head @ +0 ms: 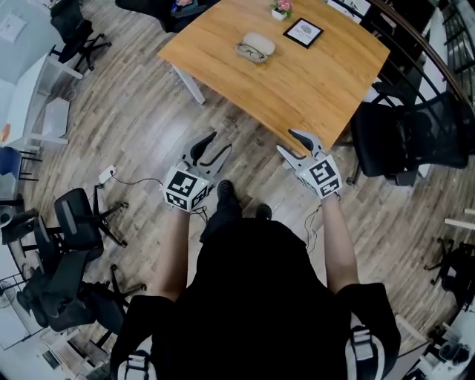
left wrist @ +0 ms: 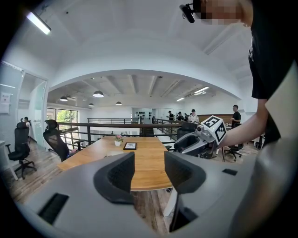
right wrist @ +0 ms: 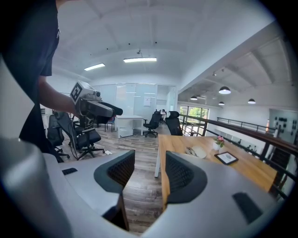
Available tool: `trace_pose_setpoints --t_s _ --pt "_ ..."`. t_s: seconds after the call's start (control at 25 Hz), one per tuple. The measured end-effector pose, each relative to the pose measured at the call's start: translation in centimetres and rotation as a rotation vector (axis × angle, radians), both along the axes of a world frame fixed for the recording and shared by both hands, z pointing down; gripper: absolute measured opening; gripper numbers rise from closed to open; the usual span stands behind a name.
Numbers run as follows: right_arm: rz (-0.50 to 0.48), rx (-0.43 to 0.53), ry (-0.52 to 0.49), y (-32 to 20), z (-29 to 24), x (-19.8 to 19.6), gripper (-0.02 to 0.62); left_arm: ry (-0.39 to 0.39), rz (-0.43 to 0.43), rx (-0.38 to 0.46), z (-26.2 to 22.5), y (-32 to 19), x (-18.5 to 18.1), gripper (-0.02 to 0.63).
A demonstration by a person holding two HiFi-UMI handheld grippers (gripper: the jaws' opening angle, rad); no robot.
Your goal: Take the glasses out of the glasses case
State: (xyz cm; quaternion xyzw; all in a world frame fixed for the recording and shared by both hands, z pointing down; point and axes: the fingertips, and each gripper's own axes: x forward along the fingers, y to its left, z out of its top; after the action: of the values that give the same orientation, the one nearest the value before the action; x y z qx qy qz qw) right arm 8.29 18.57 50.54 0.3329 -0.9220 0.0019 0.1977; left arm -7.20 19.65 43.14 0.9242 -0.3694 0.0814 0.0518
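Note:
A pale oval glasses case (head: 261,42) lies on the wooden table (head: 312,82) toward its far side, with a pair of glasses (head: 250,52) resting just in front of it. In the right gripper view the case (right wrist: 202,151) and glasses (right wrist: 190,150) lie close together on the tabletop. My left gripper (head: 220,142) and right gripper (head: 286,141) are held over the floor, short of the table's near edge and well away from the case. Both stand open with nothing between the jaws, as the left gripper view (left wrist: 149,169) and the right gripper view (right wrist: 150,169) show.
A framed picture (head: 303,32) and a small flower pot (head: 280,9) stand behind the case. A black office chair (head: 412,137) sits at the table's right corner, and more chairs (head: 74,223) stand at the left. A cable and plug strip (head: 108,174) lie on the floor.

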Motion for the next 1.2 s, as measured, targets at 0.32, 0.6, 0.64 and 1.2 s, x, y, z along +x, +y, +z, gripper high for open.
trace_pose_setpoints --t_s 0.32,0.6,0.64,1.2 --pt "0.040 -0.010 0.000 -2.7 -0.1 -2.5 0.218 0.009 0.022 -0.001 -0.1 -3.1 -2.8 0.202" --pt "0.078 -0.012 -0.006 -5.4 -0.2 -6.3 0.215 0.005 0.053 -0.007 0.0 -6.2 -6.6 0.202" --pt "0.083 -0.011 -0.009 -5.7 -0.2 -6.7 0.215 0.006 0.061 -0.007 0.0 -6.6 -6.9 0.202" --pt "0.205 -0.014 -0.012 -9.4 0.0 -10.5 0.198 0.012 0.169 -0.011 0.5 -11.9 -11.0 0.202"
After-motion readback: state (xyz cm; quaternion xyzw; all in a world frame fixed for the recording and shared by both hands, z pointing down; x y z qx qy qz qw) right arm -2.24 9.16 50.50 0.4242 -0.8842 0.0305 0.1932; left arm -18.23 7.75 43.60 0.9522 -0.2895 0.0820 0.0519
